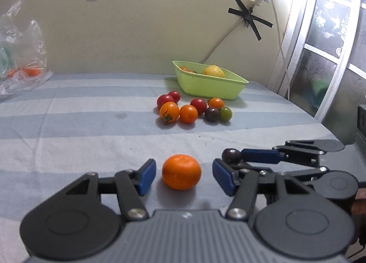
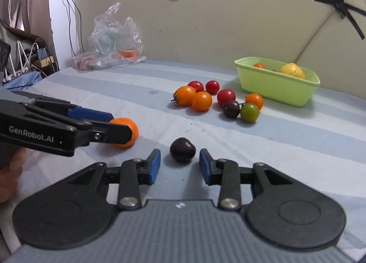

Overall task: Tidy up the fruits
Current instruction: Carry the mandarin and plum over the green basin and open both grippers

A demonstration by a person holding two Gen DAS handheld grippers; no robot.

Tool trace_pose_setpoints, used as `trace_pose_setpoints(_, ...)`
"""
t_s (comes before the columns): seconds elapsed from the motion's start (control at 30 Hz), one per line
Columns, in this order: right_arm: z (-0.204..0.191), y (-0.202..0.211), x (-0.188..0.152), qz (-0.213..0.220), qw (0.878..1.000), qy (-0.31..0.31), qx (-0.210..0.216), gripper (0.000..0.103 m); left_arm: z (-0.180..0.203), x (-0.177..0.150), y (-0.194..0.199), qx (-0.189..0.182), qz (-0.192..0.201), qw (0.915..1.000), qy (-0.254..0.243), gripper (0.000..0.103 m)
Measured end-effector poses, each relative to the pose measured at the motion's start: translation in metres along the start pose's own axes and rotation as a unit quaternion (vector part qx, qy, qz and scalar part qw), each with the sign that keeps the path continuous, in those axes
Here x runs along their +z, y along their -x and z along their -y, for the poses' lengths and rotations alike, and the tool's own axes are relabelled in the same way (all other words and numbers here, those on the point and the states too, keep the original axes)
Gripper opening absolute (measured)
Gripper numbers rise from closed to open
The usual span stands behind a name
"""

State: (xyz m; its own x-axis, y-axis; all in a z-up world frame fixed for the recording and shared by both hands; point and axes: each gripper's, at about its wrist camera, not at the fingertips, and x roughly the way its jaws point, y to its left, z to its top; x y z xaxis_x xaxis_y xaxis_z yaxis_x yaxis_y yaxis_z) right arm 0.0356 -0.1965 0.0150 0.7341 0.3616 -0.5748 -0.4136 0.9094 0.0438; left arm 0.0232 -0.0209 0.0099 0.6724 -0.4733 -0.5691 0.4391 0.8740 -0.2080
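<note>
In the left wrist view, the left gripper [image 1: 184, 177] stands open around an orange mandarin [image 1: 181, 172] that rests on the striped cloth [image 1: 80, 130], its blue pads clear of the fruit on both sides. Just to the right, the right gripper [image 1: 231, 160] reaches in level with a dark plum-like fruit [image 1: 231, 156] at its tips. Farther off lies a cluster of small tomatoes [image 1: 194, 108], and beyond them a green basket [image 1: 212, 87] already holds a lemon [image 1: 213, 71] and some orange fruit.

In the right wrist view, the right gripper [image 2: 179, 164] is open too, the dark fruit [image 2: 182, 149] sitting on the cloth between its pads with a gap either side. At the left, the left gripper [image 2: 119, 126] flanks the mandarin [image 2: 128, 131]. A plastic bag [image 2: 114, 41] lies at the far left.

Judging by this, sorting has barely begun: a few fruits are in the basket, while the tomatoes, mandarin and dark fruit remain outside.
</note>
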Motion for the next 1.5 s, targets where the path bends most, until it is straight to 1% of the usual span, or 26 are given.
trace_pose_setpoints(0.13, -0.001, 0.0, 0.002, 0.0, 1.0, 0.001, -0.005, 0.04, -0.001, -0.001, -0.004, 0.009, -0.006, 0.9999, 0.005, 0.056)
trace_pose_setpoints(0.23, -0.004, -0.003, 0.002, -0.003, 1.0, 0.011, -0.008, 0.04, -0.002, -0.003, -0.007, 0.016, -0.011, 0.9998, 0.006, 0.052)
trace_pose_setpoints(0.3, -0.004, -0.006, 0.0, -0.005, 1.0, 0.01, -0.008, 0.04, -0.001, -0.005, -0.009, 0.022, -0.012, 0.9997, 0.004, 0.047)
trace_pose_setpoints(0.33, -0.004, -0.006, 0.0, -0.003, 1.0, 0.009, -0.006, 0.039, 0.0, -0.006, -0.009, 0.022, -0.01, 0.9997, -0.001, 0.039)
trace_pose_setpoints(0.37, -0.004, -0.006, 0.0, -0.003, 1.0, 0.008, -0.002, 0.031, 0.0, -0.005, -0.01, 0.022, -0.01, 0.9997, -0.003, 0.039)
trace_pose_setpoints(0.4, -0.004, -0.005, 0.0, -0.002, 1.0, 0.007, -0.001, 0.027, 0.0, -0.005, -0.01, 0.022, -0.011, 0.9997, -0.002, 0.039)
trace_pose_setpoints(0.47, -0.003, -0.005, 0.001, 0.0, 1.0, 0.005, -0.001, 0.027, -0.003, -0.001, -0.01, 0.01, -0.014, 0.9998, 0.008, 0.038)
trace_pose_setpoints(0.57, 0.012, -0.002, 0.01, 0.007, 1.0, -0.021, 0.009, 0.027, -0.005, 0.016, -0.011, -0.005, -0.011, 0.9998, 0.018, 0.038)
trace_pose_setpoints(0.63, 0.029, 0.001, 0.026, 0.016, 0.999, -0.035, 0.006, 0.027, -0.003, 0.035, -0.015, -0.01, -0.004, 0.9999, 0.013, 0.038)
trace_pose_setpoints(0.77, 0.075, 0.011, 0.078, 0.045, 0.998, -0.037, -0.022, 0.027, 0.006, 0.093, -0.025, -0.02, 0.023, 0.9995, -0.012, 0.038)
trace_pose_setpoints(0.83, 0.1, 0.014, 0.103, 0.054, 0.997, -0.041, -0.04, 0.027, 0.011, 0.125, -0.038, -0.029, 0.032, 0.9989, -0.019, 0.039)
trace_pose_setpoints(0.9, 0.125, 0.013, 0.119, 0.067, 0.994, -0.06, -0.06, 0.027, 0.016, 0.15, -0.057, -0.037, 0.036, 0.9986, -0.012, 0.039)
trace_pose_setpoints(1.0, 0.156, 0.0, 0.121, 0.069, 0.991, -0.088, -0.069, 0.028, 0.023, 0.173, -0.098, -0.053, 0.018, 0.9985, 0.001, 0.039)
trace_pose_setpoints(1.1, 0.173, -0.02, 0.111, 0.058, 0.99, -0.104, -0.074, 0.028, 0.03, 0.178, -0.141, -0.052, -0.012, 0.9986, 0.002, 0.039)
trace_pose_setpoints(1.2, 0.179, -0.038, 0.102, 0.049, 0.99, -0.116, -0.064, 0.028, 0.032, 0.176, -0.174, -0.047, -0.036, 0.9982, 0.004, 0.039)
trace_pose_setpoints(1.33, 0.174, -0.055, 0.094, 0.038, 0.993, -0.096, -0.064, 0.029, 0.032, 0.176, -0.201, -0.044, -0.05, 0.9977, 0.011, 0.04)
trace_pose_setpoints(1.43, 0.174, -0.066, 0.094, 0.031, 0.994, -0.085, -0.067, 0.03, 0.034, 0.176, -0.21, -0.04, -0.054, 0.9977, 0.008, 0.044)
trace_pose_setpoints(1.47, 0.173, -0.067, 0.094, 0.032, 0.994, -0.083, -0.07, 0.034, 0.034, 0.178, -0.211, -0.04, -0.053, 0.9977, 0.006, 0.045)
trace_pose_setpoints(1.5, 0.173, -0.066, 0.093, 0.036, 0.993, -0.084, -0.073, 0.036, 0.035, 0.179, -0.21, -0.038, -0.051, 0.998, 0.005, 0.045)
